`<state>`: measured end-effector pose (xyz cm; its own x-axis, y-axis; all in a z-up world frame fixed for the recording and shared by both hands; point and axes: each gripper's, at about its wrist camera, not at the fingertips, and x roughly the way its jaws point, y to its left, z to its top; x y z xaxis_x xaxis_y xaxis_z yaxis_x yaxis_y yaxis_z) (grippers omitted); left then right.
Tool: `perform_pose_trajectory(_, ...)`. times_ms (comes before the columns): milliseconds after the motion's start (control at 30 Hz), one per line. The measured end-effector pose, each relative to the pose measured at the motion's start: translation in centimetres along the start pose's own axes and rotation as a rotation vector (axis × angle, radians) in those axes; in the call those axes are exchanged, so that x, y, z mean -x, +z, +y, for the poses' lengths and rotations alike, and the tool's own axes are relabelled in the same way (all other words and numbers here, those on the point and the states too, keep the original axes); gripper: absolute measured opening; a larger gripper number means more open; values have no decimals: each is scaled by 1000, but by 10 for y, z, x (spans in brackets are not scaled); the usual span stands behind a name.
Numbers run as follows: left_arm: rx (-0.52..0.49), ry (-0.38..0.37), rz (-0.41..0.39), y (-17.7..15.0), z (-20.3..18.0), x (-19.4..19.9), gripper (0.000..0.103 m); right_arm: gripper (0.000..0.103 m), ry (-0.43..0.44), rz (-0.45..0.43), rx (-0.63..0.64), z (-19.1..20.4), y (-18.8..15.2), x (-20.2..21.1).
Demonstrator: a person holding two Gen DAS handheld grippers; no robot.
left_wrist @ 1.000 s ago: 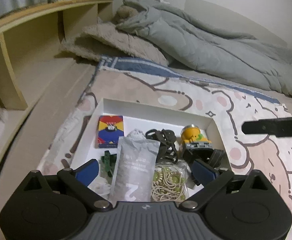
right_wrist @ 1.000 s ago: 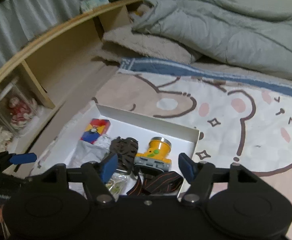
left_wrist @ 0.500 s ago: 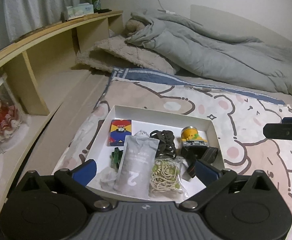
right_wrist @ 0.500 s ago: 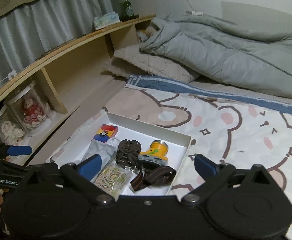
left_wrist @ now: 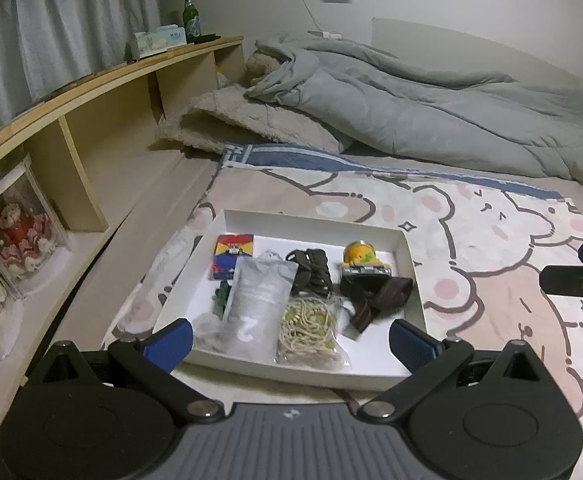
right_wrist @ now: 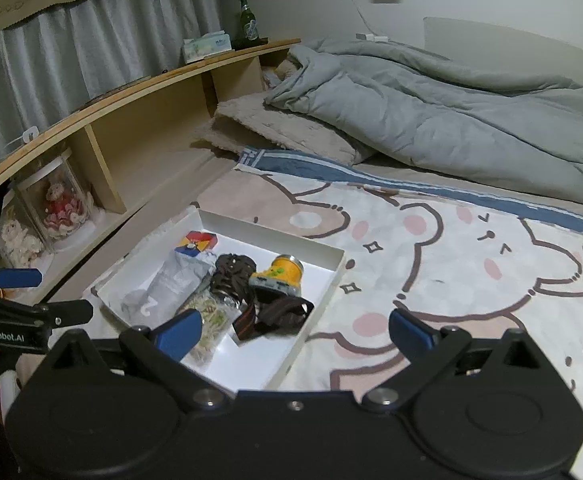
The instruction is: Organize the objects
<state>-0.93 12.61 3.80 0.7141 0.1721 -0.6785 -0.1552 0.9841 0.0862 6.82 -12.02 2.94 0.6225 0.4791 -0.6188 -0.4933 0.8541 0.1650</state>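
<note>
A white tray (left_wrist: 413,280) lies on the bear-print bedspread and also shows in the right wrist view (right_wrist: 323,300). In it are an orange headlamp (left_wrist: 361,260) with a dark strap (left_wrist: 379,300), a grey pouch (left_wrist: 257,300), a bag of beige cord (left_wrist: 307,332), a dark tangled item (left_wrist: 311,270), a colourful card box (left_wrist: 231,254) and a small green piece (left_wrist: 221,298). My left gripper (left_wrist: 291,344) is open and empty, just before the tray's near edge. My right gripper (right_wrist: 291,330) is open and empty, above the tray's near right corner.
A wooden headboard shelf (left_wrist: 91,128) runs along the left with a boxed doll (left_wrist: 19,228), tissue box (left_wrist: 159,38) and green bottle (left_wrist: 190,18). A grey duvet (left_wrist: 411,108) and a beige pillow (left_wrist: 251,124) lie at the back.
Both grippers have pulled back and up from the tray, so it looks smaller and farther. Both jaws have opened wider. The tray's contents have not moved.
</note>
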Motion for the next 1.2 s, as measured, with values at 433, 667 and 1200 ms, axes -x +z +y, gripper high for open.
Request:
perform_pose_trajectory(433,3,-29,-3,-22,-6,11,103,101,-7,40,21,2,-30,7)
perform_pose_trajectory(667,1,-31,-5,-24,-6,13,103,101,1,54,38,9,-33,3)
perform_pose_trajectory(1200,-24,-33,-5,-24,-12,12,103,101,10,82,27,8,-34,-2)
